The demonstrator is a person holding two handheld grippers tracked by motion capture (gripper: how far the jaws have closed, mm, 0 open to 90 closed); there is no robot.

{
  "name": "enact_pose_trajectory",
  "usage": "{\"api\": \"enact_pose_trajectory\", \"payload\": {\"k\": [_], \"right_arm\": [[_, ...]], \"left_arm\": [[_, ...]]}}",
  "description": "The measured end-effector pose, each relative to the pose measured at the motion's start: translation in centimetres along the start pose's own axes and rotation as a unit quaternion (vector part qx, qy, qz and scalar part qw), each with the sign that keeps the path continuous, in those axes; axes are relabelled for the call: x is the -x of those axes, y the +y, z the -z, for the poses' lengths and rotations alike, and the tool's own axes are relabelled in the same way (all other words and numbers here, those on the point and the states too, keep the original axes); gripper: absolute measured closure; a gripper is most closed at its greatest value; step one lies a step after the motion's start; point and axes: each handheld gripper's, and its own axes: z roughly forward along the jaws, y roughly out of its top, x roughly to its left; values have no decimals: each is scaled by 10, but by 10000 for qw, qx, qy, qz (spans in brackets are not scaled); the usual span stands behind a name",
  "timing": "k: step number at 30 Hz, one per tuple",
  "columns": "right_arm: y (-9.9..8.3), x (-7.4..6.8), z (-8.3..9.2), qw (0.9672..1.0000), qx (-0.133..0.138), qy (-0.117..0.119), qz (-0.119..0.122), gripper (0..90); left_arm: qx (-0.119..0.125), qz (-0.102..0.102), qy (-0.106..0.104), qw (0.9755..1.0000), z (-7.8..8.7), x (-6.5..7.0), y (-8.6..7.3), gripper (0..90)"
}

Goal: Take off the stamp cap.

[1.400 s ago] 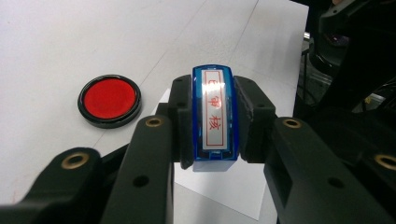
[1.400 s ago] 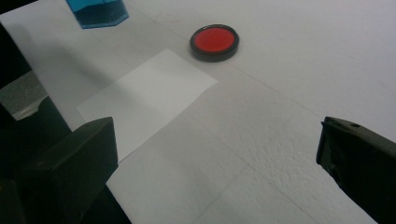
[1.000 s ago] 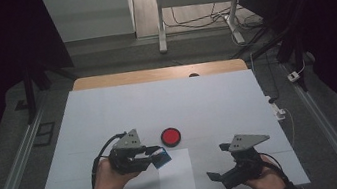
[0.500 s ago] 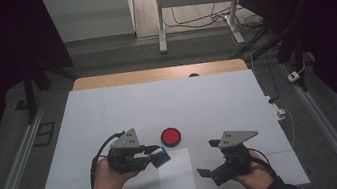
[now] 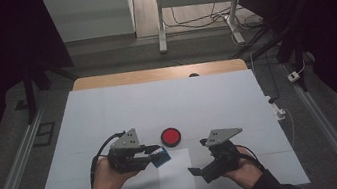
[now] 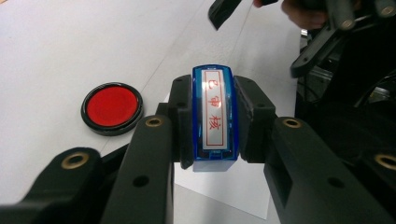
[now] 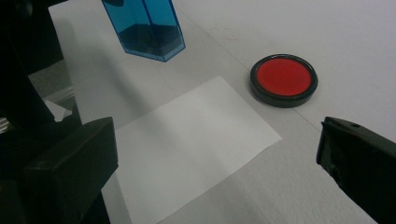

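Surveying, largest first:
Tabletop [image 5: 108, 108]: white and flat, carrying everything here; plenty of bare surface around the work.
Sheet of paper [image 5: 176, 174]: lies flat near the front edge, between the two hands. Judged thin, light and limp, likely to slide on the smooth top if nudged; best pinned at an edge rather than lifted.
Right gripper [image 5: 203, 170]: jaws stand wide apart with nothing between them, hovering by the paper's right edge.
Left gripper [image 5: 158, 155]: jaws are clamped on the blue stamp, pads pressing its two long sides.
Blue stamp [image 6: 213, 116]: held off the tabletop above the paper's upper left corner, with its red-lettered label facing the left gripper view. Judged a stiff, light, hollow plastic body; the glossy sides could slip, so the broad flat sides are the right place to hold.
Ink pad [image 5: 171, 136]: a shallow round black tin, lid off, filled with a red pad; it sits just behind the paper, apart from it. Judged light enough to skid when pressed off-centre.
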Motion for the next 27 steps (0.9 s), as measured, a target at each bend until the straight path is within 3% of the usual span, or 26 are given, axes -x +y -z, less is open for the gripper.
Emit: {"api": "enact_pose_trajectory", "payload": {"k": [7,16,27], "right_arm": [[7,-2,-12,9998,-87,138,80,0],[14,-1,-26,9993,-200,318,90,0],[24,-3,-37,9975,-136,673,194,0]], "left_arm": [[5,-57,-101,9999,0,-1,0,705],[-2,-280,-177,9994,2,-1,3,706],[69,-428,-371,9984,1,-4,4,706]]}}
